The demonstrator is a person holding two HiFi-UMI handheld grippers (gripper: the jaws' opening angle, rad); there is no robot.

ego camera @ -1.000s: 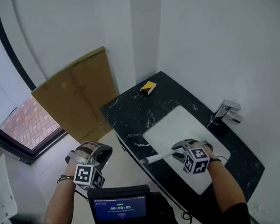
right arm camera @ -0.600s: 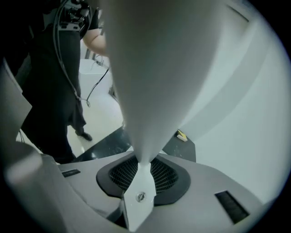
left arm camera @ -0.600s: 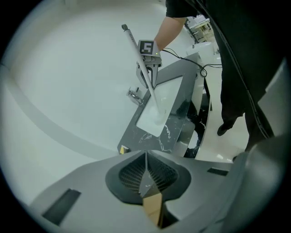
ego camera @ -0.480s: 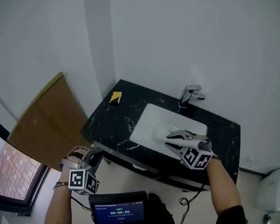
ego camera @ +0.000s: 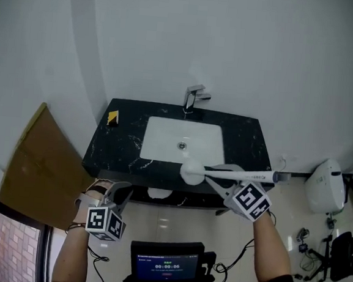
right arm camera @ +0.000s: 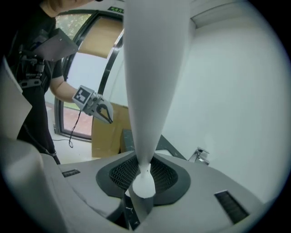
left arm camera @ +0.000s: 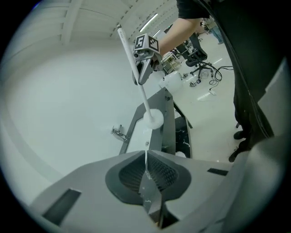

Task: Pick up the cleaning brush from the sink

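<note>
The white cleaning brush [ego camera: 235,173] hangs level in the air in front of the counter, its round head [ego camera: 192,172] to the left and its handle end to the right. My right gripper [ego camera: 213,175] is shut on the handle near the head. In the right gripper view the handle [right arm camera: 152,91] runs up out of the pads [right arm camera: 136,179]. The white sink [ego camera: 164,143] lies beyond it, nothing in it. My left gripper [ego camera: 123,194] hovers low at the left, apart from the brush, its jaws together on nothing [left arm camera: 146,175]. From there the brush [left arm camera: 153,119] shows ahead.
A chrome tap [ego camera: 195,97] stands behind the sink on the black marble counter [ego camera: 114,147]. A yellow sponge [ego camera: 113,117] lies at the counter's back left. Brown cardboard [ego camera: 36,168] leans at the left. A white appliance [ego camera: 325,184] and cables sit on the floor at the right.
My right gripper has lifted the brush out of the sink, up and toward me, and rolled it level. My left gripper has risen. The view has swung to face the sink squarely.
</note>
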